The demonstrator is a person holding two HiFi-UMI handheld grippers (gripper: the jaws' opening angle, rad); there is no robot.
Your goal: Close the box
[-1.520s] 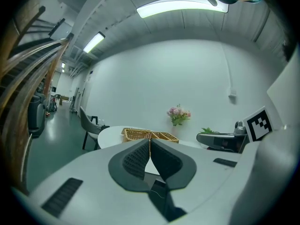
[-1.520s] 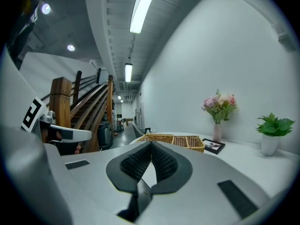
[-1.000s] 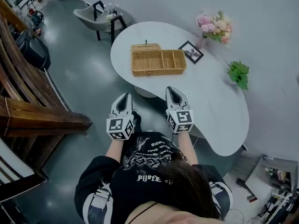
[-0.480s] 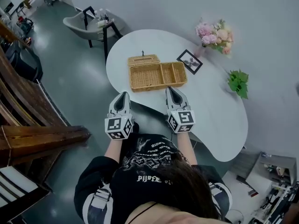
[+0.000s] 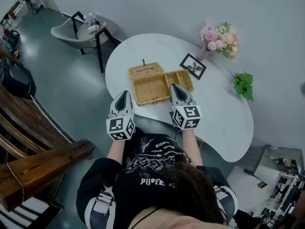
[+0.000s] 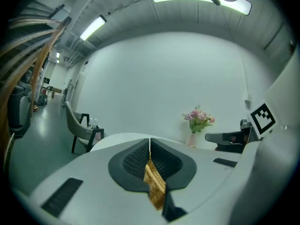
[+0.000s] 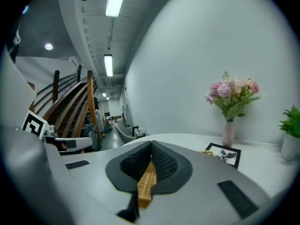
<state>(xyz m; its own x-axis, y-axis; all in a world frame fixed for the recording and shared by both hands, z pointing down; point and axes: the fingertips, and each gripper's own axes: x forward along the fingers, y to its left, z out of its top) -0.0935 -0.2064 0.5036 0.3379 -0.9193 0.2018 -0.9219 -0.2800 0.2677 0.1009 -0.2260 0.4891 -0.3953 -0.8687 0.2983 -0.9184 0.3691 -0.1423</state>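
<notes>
So the person is standing at the curved white surface (image 5: 224, 113), holding both grippers out in front of their chest. The wicker box (image 5: 155, 88) is sitting on the near-left part of that surface, and its lid (image 5: 146, 71) is lying flipped open behind the box's left half, so it's not closed yet. Inside, a divider is splitting the box into two compartments.

The left tongs (image 5: 123, 93) are pressed together with nothing in them. They're pointing at the box's near-left corner from just beside it, and I can't tell whether they're touching it. The right tongs (image 5: 174, 87) are pressed together too, also empty, and they're hovering at the near edge of the box's right compartment. In each gripper view you're only seeing wicker through the slit below the closed tips.

Further back on the surface, a small black picture frame (image 5: 194, 66) is lying just beyond the box. A vase of pink flowers (image 5: 219, 35) is standing by the wall, and a green plant (image 5: 244, 84) is off to the right. A grey chair (image 5: 71, 30) is sitting well apart on the floor.
</notes>
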